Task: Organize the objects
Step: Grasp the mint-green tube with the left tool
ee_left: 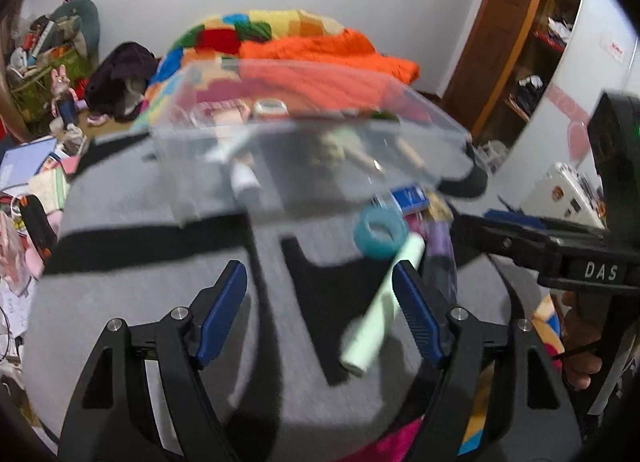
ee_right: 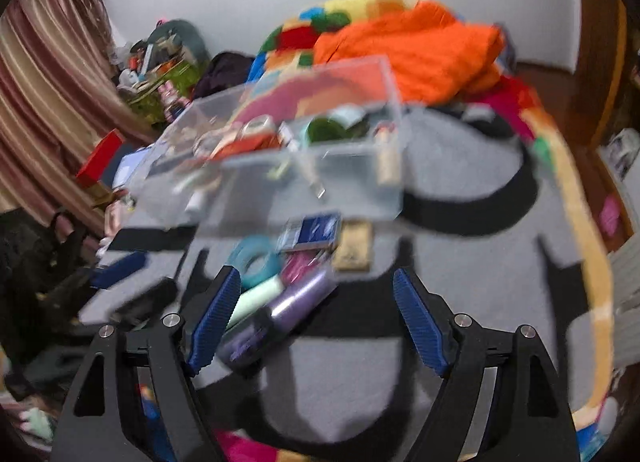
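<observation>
Left gripper [ee_left: 320,314] is spread wide on my left wrist cam, nothing pinched; a pale green tube [ee_left: 380,306] lies on the grey-and-black cloth [ee_left: 160,302] by its right finger. Clear box [ee_left: 304,142] sits at the cloth's far edge.

Right cam: right gripper [ee_right: 316,318] is gaping too, empty, with a purple bottle [ee_right: 296,298] and teal tape roll [ee_right: 256,260] just ahead.

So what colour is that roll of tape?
Teal; the tape roll shows best in the left wrist view.
</observation>
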The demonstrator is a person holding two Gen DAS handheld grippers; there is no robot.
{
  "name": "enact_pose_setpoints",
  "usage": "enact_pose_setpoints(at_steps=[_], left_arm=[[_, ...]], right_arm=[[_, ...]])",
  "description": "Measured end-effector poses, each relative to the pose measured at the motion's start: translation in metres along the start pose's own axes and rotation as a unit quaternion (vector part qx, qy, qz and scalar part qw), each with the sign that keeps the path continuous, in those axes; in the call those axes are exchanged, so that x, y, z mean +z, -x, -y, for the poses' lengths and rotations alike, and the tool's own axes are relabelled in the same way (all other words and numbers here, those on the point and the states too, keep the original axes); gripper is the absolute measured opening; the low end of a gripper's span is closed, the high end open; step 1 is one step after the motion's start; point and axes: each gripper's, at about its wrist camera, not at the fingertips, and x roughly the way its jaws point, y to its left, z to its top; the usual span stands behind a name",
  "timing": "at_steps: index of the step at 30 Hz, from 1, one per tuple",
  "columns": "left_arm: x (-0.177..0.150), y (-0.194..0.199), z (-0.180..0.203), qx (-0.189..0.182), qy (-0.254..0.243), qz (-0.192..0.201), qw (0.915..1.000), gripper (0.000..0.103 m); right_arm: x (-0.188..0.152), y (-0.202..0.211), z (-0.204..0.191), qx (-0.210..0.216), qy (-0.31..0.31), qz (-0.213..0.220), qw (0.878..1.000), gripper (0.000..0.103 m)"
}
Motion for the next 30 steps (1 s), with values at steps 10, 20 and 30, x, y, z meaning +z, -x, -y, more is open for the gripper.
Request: enact_pose_setpoints(at_steps=[10, 20, 30], left_arm=[[-0.025, -0.004, 0.014, 0.04, -0.013, 0.004, 0.9991, 0.035], [-0.042, 0.021, 0.006, -0.023, 0.0, -0.009, 0.9997, 0.023], [-0.015, 0.004, 0.017, -0.013, -0.042, -0.012, 0.999, 0.03]], right_arm=[[-0.017, -0.017, -0.008, 0.002, 0.017, -0.027, 0.999, 0.073], [-0.021, -0.004, -0.01, 0.022, 0.048, -0.017, 0.998, 0.039], [-0.02, -0.008, -0.013, 0.018, 0.042, -0.029, 0.999, 0.038]])
